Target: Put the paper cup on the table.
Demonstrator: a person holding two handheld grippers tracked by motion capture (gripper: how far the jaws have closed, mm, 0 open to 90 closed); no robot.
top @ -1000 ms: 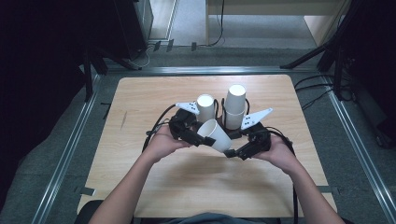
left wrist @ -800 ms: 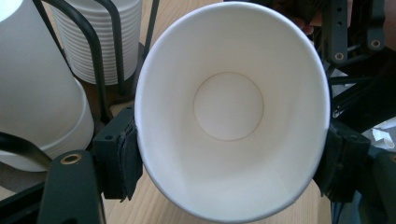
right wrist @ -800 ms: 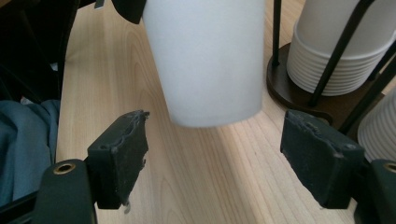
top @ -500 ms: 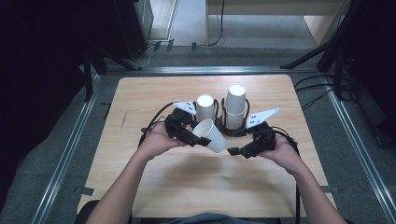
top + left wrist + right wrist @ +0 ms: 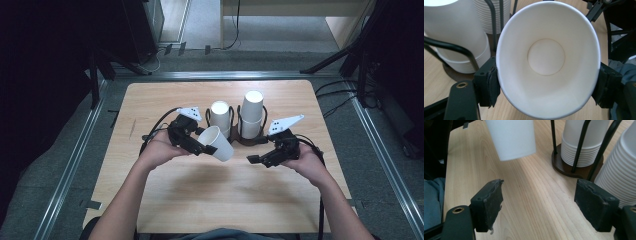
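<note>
A white paper cup (image 5: pixel 220 143) hangs tilted above the wooden table (image 5: pixel 200 200), and my left gripper (image 5: pixel 209 149) is shut on its rim. In the left gripper view the cup (image 5: pixel 546 57) faces me mouth first, empty, squeezed oval between the two pads (image 5: pixel 489 82). My right gripper (image 5: pixel 253 159) hovers to the cup's right, apart from it, and stands open. In the right gripper view nothing sits between its pads (image 5: pixel 489 201), and the cup (image 5: pixel 511 137) hangs ahead at upper left.
A dark wire cup holder (image 5: pixel 245 139) stands behind the grippers with two stacks of upturned white cups (image 5: pixel 220 115) (image 5: pixel 251 112). In the right gripper view the stacks (image 5: pixel 584 142) (image 5: pixel 621 170) are close on the right. Dark floor and metal rails surround the table.
The two grippers have drawn apart: the right one moved right, away from the cup. The left one kept the cup and shifted slightly left.
</note>
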